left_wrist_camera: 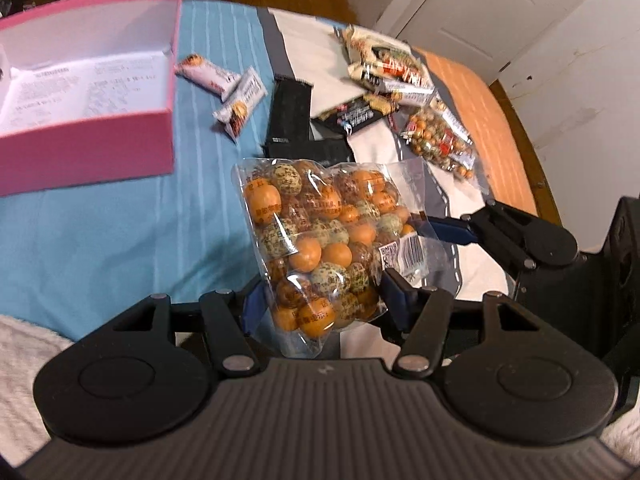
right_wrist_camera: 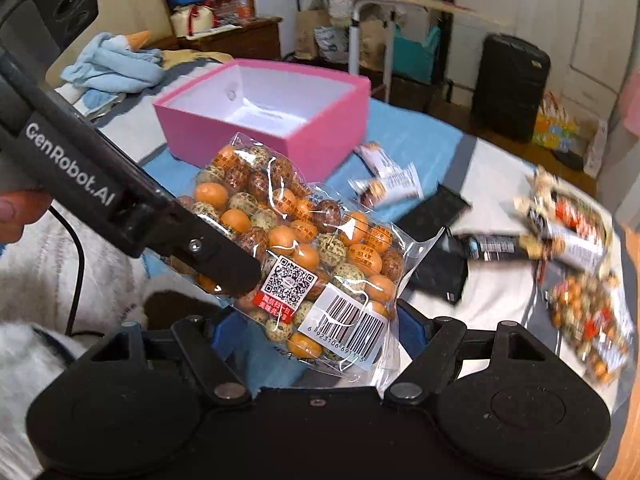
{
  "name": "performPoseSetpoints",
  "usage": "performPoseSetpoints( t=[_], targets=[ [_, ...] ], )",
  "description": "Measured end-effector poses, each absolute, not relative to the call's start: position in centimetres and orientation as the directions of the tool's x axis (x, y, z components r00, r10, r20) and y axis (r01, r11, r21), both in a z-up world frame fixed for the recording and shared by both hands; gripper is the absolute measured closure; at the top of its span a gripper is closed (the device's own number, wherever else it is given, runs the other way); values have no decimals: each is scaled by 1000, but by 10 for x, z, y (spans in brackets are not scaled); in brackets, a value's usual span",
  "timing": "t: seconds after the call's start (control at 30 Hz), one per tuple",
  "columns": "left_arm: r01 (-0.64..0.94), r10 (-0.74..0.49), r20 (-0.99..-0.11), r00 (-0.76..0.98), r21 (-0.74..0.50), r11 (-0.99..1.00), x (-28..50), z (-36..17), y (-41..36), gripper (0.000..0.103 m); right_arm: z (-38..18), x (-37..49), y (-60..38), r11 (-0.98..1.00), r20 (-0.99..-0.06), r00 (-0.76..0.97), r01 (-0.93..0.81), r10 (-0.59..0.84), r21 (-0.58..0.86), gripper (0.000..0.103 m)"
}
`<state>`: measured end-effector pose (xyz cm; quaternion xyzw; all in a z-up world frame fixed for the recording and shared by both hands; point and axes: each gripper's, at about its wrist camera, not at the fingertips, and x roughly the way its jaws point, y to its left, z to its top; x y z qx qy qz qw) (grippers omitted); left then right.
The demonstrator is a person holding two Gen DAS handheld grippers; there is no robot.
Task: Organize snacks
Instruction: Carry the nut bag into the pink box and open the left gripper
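Both grippers share one bag.

From the left wrist: the left gripper (left_wrist_camera: 320,300) has its blue pads pressed on the bag's (left_wrist_camera: 320,240) lower end, long axis running up and away from the fingers. The pink box (left_wrist_camera: 88,148) sits up and to the left, nearer this hand.

From the right wrist: the right gripper (right_wrist_camera: 316,332) is clamped wide across the bag's (right_wrist_camera: 304,248) barcode end. The box (right_wrist_camera: 264,120) lies straight beyond, open and empty; I'd guess the bag goes there.
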<state>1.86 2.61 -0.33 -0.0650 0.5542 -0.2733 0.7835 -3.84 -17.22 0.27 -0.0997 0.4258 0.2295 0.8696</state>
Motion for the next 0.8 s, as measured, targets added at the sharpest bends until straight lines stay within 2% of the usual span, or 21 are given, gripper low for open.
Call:
performPoseSetpoints(
  t=[0.2, 0.47, 0.63, 0.8],
  targets=[
    [329, -493, -817, 299, -396, 857, 35, 21, 63, 43, 25, -14, -138, 837, -753, 566, -546, 335, -38, 21],
    [291, -469, -801, 372, -380, 878, 97, 47, 120, 43, 44, 65, -91, 793, -736, 561, -607, 380, -53, 21],
    [237, -491, -779, 391, -430, 871, 150, 38, 155, 43, 37, 117, -68, 765, -718, 570, -639, 398, -83, 21],
    [192, -477, -783, 399, -437, 879, 197, 7, 171, 43, 9, 168, -48, 736, -735, 536, -673, 415, -75, 20]
  ],
)
